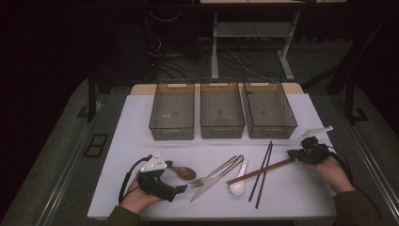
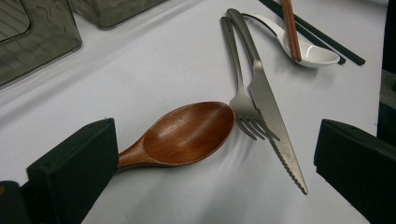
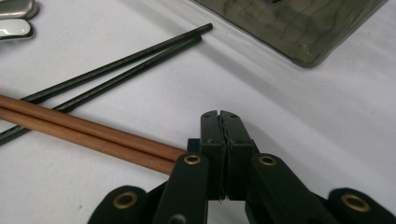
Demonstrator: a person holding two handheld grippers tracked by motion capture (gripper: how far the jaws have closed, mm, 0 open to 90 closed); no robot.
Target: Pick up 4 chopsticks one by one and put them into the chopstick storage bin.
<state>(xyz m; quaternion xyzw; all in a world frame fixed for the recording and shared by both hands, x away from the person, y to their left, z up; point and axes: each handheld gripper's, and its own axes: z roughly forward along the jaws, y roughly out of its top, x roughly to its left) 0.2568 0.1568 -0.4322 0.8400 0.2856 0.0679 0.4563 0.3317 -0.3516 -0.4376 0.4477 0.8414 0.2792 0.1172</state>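
Cutlery lies on the white table [image 1: 141,127]. My left gripper [image 1: 176,181] rests at the front left with its jaws wide open. A brown wooden spoon [image 2: 187,133] lies between them, its handle running behind the left jaw, unheld. To the spoon's right lie a steel fork [image 2: 240,93] and a serrated knife [image 2: 271,107]. My right gripper [image 3: 219,116] sits on the table at the right, jaws shut flush with nothing between them. The near end of a pair of brown chopsticks [image 3: 84,133] lies right beside its left jaw; I cannot tell whether they touch.
Three empty dark see-through bins [image 1: 171,132] [image 1: 222,131] [image 1: 272,131] stand side by side at the table's back. A white ceramic spoon [image 1: 237,186] lies under the brown chopsticks' far end. Black chopsticks [image 1: 263,174] cross beneath them.
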